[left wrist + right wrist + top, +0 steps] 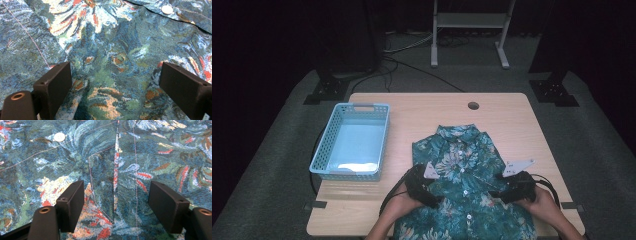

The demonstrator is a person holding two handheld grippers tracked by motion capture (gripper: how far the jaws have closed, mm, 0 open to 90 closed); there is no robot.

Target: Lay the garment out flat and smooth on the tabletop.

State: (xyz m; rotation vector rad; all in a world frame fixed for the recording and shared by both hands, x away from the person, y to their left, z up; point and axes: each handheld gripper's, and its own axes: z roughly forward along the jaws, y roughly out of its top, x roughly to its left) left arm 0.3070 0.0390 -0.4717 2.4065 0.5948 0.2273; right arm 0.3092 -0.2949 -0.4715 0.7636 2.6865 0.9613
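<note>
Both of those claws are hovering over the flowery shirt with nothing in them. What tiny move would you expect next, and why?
Probably both lower and close on the cloth. The left claw and right claw stand open just above the floral button-up shirt, which lies flat on the table, each near one side of its front. Neither pinches fabric yet, so a grip seems due before any folding or a lift toward the blue basket.

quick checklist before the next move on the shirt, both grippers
1. Left gripper jaws open over the shirt: ok.
2. Right gripper jaws open: ok.
3. Cloth between each pair of jaws: ok.
4. Pads pressing on cloth: not ok, no grip on it yet.
5. Shirt buttoned, front up, flat on the table: ok.
6. Basket apart from the shirt: ok.
</note>
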